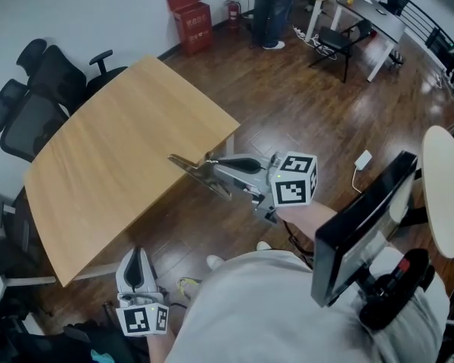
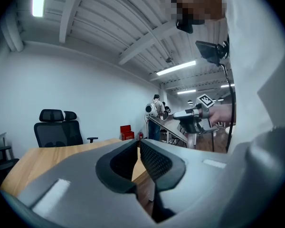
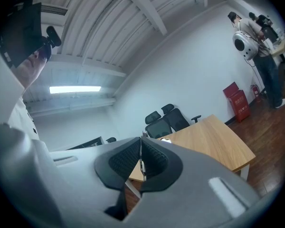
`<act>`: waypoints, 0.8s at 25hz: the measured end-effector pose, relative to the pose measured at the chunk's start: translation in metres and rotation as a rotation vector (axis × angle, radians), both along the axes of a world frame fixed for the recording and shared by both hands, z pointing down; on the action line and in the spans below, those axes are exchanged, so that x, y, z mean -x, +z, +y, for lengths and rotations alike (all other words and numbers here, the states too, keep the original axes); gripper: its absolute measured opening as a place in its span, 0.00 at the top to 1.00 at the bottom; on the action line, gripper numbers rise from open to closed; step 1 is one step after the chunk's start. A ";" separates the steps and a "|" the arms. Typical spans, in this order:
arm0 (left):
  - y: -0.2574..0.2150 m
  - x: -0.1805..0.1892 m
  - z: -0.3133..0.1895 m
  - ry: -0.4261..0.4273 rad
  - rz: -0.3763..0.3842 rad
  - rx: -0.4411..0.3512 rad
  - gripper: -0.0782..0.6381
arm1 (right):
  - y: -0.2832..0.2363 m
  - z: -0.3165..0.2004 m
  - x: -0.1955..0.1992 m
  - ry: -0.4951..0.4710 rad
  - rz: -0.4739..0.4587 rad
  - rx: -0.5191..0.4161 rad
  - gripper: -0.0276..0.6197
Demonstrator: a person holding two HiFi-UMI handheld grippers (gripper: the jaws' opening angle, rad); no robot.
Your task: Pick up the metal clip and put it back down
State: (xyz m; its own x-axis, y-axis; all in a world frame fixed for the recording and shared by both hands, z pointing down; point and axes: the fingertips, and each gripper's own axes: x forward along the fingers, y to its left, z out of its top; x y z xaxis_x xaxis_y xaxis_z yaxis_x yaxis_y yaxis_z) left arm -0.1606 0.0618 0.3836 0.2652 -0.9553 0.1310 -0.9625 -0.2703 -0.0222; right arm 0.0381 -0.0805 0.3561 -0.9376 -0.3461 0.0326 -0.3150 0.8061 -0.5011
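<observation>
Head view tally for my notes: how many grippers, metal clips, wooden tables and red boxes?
grippers: 2 (left gripper, right gripper)
metal clip: 1
wooden table: 1
red box: 1
Total: 5

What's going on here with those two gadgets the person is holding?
A person is handling a metal clip with two hand-held grippers. The right gripper is shut on the clip and holds it in the air by the near edge of the wooden table. The left gripper is low at the person's side, with its jaws together and nothing between them. The clip has not been put back down.
</observation>
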 end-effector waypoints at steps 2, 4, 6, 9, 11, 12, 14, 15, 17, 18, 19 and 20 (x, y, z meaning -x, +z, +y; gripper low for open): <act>-0.001 0.010 -0.001 0.011 -0.006 -0.002 0.88 | 0.003 -0.008 0.012 0.007 0.001 0.010 0.95; -0.001 0.022 -0.001 0.023 -0.018 -0.001 0.88 | 0.007 -0.018 0.027 0.015 -0.002 0.029 0.95; 0.001 0.032 0.001 0.031 -0.029 0.004 0.88 | 0.011 -0.026 0.037 0.022 -0.008 0.045 0.95; 0.007 0.037 0.008 0.033 -0.036 0.010 0.88 | 0.016 -0.033 0.039 0.032 -0.013 0.046 0.95; 0.012 0.041 0.013 0.024 -0.032 0.023 0.88 | 0.021 -0.037 0.042 0.035 -0.017 0.055 0.95; 0.013 0.046 0.013 0.020 -0.031 0.028 0.88 | 0.024 -0.042 0.047 0.034 -0.017 0.063 0.95; 0.013 0.057 0.005 0.020 -0.031 0.025 0.88 | 0.027 -0.058 0.060 0.037 -0.017 0.075 0.95; 0.013 0.061 -0.001 0.019 -0.029 0.021 0.88 | 0.028 -0.068 0.065 0.041 -0.018 0.080 0.95; 0.011 0.065 -0.010 0.012 -0.024 0.014 0.88 | 0.033 -0.088 0.072 0.047 -0.021 0.092 0.95; 0.011 0.066 -0.014 0.004 -0.021 0.011 0.88 | 0.036 -0.098 0.075 0.048 -0.022 0.097 0.95; 0.011 0.069 -0.018 -0.006 -0.018 0.011 0.88 | 0.040 -0.110 0.078 0.050 -0.022 0.105 0.95; 0.012 0.071 -0.024 -0.018 -0.013 0.014 0.88 | 0.044 -0.122 0.081 0.052 -0.023 0.117 0.95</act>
State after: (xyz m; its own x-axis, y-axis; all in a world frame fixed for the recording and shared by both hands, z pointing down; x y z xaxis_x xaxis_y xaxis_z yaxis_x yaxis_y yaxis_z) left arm -0.2318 0.0376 0.3954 0.2465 -0.9578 0.1475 -0.9668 -0.2536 -0.0311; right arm -0.0426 -0.2028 0.4005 -0.9196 -0.3893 0.0537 -0.3418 0.7248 -0.5982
